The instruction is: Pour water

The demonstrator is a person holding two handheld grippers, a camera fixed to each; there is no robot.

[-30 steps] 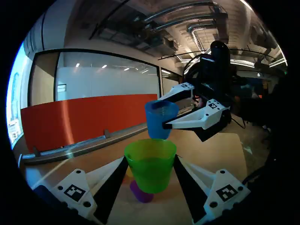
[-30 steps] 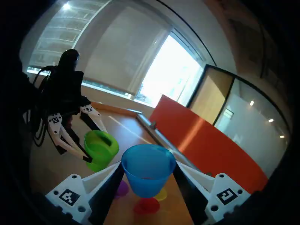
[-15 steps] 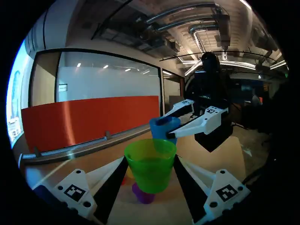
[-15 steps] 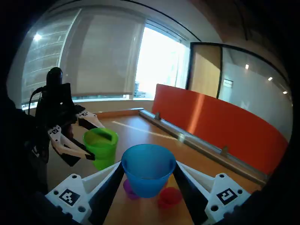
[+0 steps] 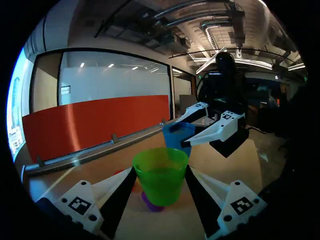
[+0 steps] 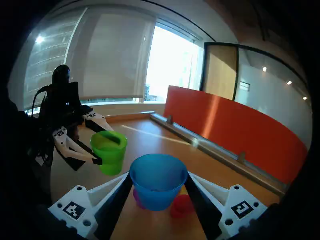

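Moved since earlier frames: blue cup (image 5: 178, 137), previously tipped over the green cup (image 5: 161, 176), now upright, set lower and off to one side behind it, rim clear of the green rim.

Item 1. Green cup. Translucent plastic, upright, held off the desk (image 5: 240, 160). Clamped at both sides by the fingers of the left gripper (image 5: 161, 172), which are closed to the cup's width. In the right gripper view it (image 6: 109, 152) hangs over the desk toward the window-side edge, in the left gripper (image 6: 102, 146). Contents: cannot tell.

Item 2. Blue cup (image 6: 158, 182). Opaque plastic, upright, mouth open to the camera. Pinched between the fingers of the right gripper (image 6: 158, 178), both pressing its wall. In the left gripper view the right gripper (image 5: 181, 134) holds it near the green cup, apart from it. Contents: cannot tell.

Item 3. Purple cup (image 6: 138, 198). Small, on the desk (image 6: 160, 140) under the blue cup; in the left gripper view (image 5: 151, 204) it peeks out below the green one.

Item 4. Red cup (image 6: 181, 206). Small, on the desk, near the purple one.

Item 5. Orange partition (image 6: 248, 132). Runs along the desk's far edge.
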